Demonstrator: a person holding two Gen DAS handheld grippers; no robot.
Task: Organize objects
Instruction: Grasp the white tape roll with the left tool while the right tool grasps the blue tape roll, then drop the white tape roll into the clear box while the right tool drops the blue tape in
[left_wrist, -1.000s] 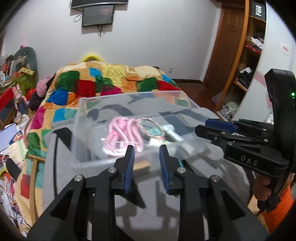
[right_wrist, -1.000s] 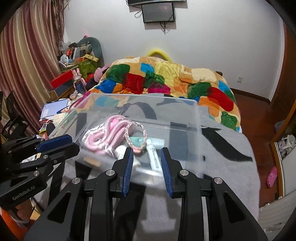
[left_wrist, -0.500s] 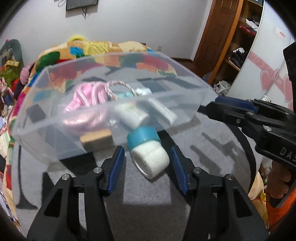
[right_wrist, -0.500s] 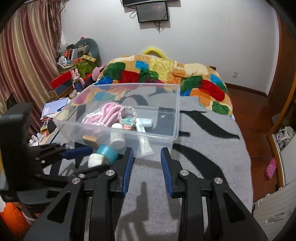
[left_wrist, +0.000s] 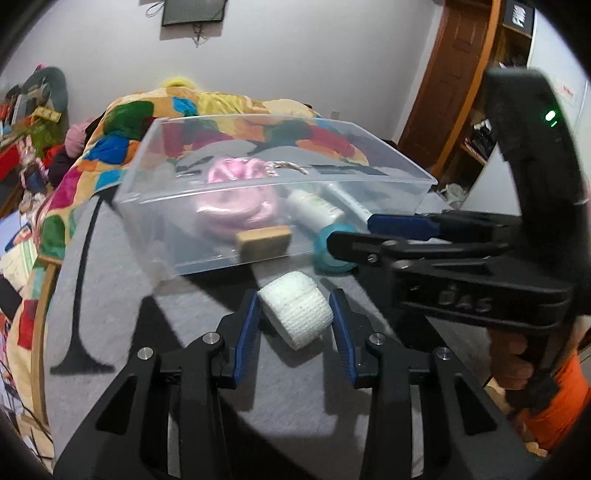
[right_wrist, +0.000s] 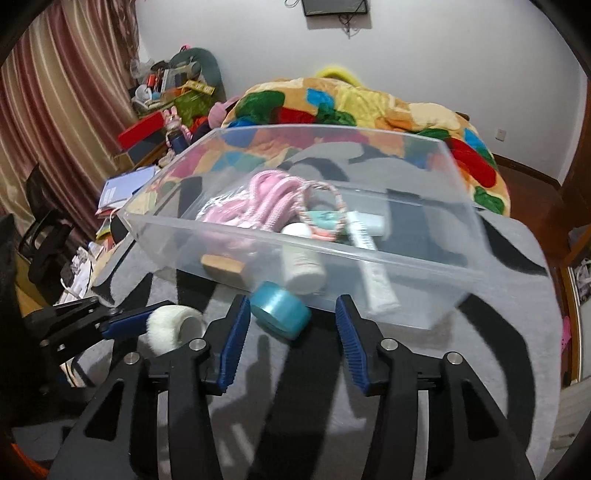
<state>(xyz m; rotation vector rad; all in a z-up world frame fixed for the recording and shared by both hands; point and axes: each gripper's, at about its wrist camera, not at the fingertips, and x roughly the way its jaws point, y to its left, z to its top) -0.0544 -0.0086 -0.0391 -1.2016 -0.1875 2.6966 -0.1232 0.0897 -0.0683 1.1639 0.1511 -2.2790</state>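
A clear plastic bin (left_wrist: 192, 199) (right_wrist: 454, 206) stands on a grey blanket and holds a pink rope (right_wrist: 266, 199), a white bottle (right_wrist: 301, 266), a white tube (right_wrist: 373, 266) and a tan block (left_wrist: 264, 240). A white bandage roll (left_wrist: 295, 310) lies in front of the bin between the fingers of my left gripper (left_wrist: 294, 314), whose pads touch its sides; it also shows in the right wrist view (right_wrist: 166, 326). A teal tape roll (right_wrist: 280, 310) lies beside it, between the open fingers of my right gripper (right_wrist: 291, 314), which is not touching it.
The grey blanket (right_wrist: 498, 332) covers the near bed end. A colourful quilt (right_wrist: 369, 107) lies behind the bin. Cluttered shelves and a curtain (right_wrist: 55, 129) are at the left; a wooden door and shelves (left_wrist: 461, 92) at the right.
Both grippers moved down toward the two rolls in front of the bin. My left gripper closed in around the white roll. My right gripper opened wider and now straddles the teal roll.
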